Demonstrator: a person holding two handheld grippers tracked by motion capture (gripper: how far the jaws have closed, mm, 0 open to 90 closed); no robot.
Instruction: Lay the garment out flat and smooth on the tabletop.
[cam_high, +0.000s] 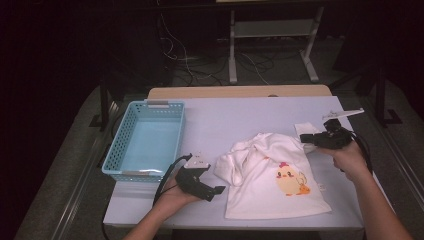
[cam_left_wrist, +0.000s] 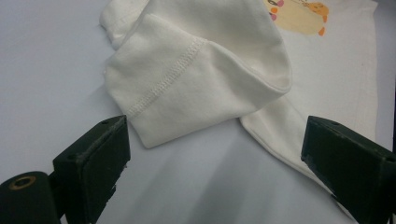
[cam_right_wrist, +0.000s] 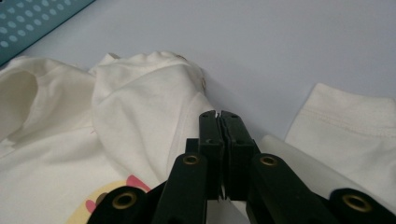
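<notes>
High view: shirt (cam_high: 272, 175) lies crumpled on table (cam_high: 225, 117), basket (cam_high: 147, 140) beside. Left tool (cam_high: 216, 190) is spread wide near folded sleeve (cam_left_wrist: 187, 79); right tool (cam_high: 306, 138) is pressed together, cloth pinch unclear. Sleeve hem should be straddled fully before closing.

The high view looks forward and down from above the near edge of the surface (cam_high: 210, 120), taking in all of it, the floor beyond, and both forearms entering from the bottom. The left gripper view sits low and close to the surface, looking between its two spread fingers (cam_left_wrist: 93, 158) at a folded sleeve of the shirt (cam_left_wrist: 196, 79). The right gripper view is equally low and close, looking along its closed fingers (cam_right_wrist: 219, 140) across the shirt toward the basket (cam_right_wrist: 28, 23) corner. All three views share the shirt and the surface around it.
</notes>
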